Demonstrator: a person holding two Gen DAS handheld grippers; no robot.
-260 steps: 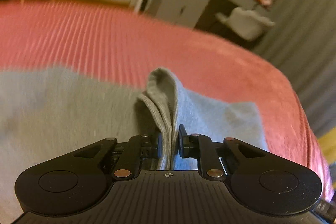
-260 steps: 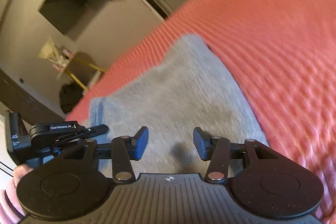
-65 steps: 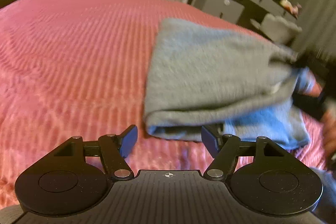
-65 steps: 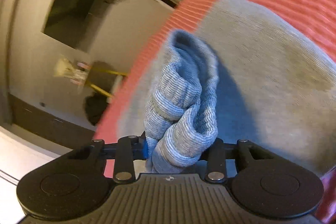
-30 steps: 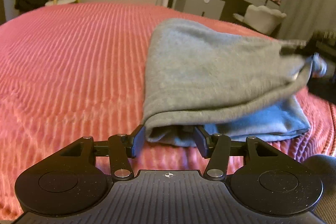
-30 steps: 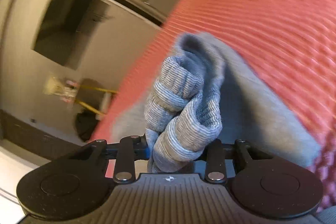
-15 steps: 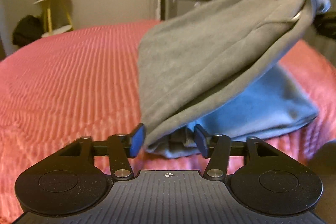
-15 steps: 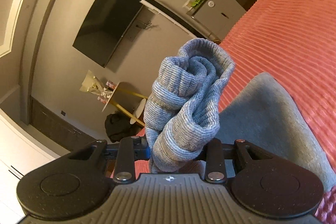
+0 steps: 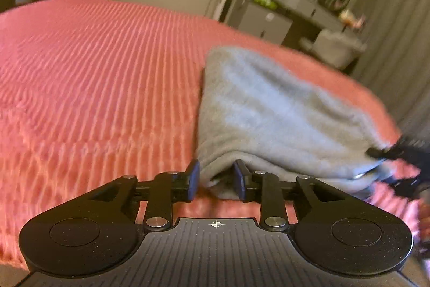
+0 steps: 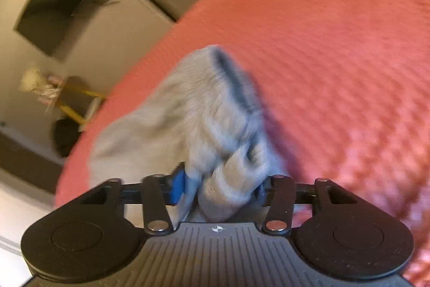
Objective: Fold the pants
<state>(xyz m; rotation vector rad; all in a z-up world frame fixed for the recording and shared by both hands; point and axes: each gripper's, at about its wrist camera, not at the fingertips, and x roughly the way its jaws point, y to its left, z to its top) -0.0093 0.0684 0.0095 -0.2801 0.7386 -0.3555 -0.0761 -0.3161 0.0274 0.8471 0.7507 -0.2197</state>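
Grey pants point(image 9: 271, 120) lie folded over on a coral ribbed bedspread point(image 9: 94, 77), toward the bed's right side, as a person works them with a handheld gripper in each hand. The left gripper point(image 9: 216, 180) has its fingers point(image 9: 194, 179) at the near left corner of the bundle; they have just been closing, with the fold's thick edge between them, and appear to be pressing on it. In the right wrist view, the right gripper point(image 10: 220, 188) carries the bunched ribbed waistband or cuff between its fingers point(image 10: 178, 187); these have just been opening, a sliver of blue pad shows beside the cloth, and whether they grip it or have let go cannot be told through the blur. The right gripper point(image 9: 403, 152) also shows at the bundle's near right corner in the left wrist view. The step in hand looks like laying down a fold. Next, the right side likely needs to release cleanly and draw back without dragging the layer, while the left keeps its corner square.
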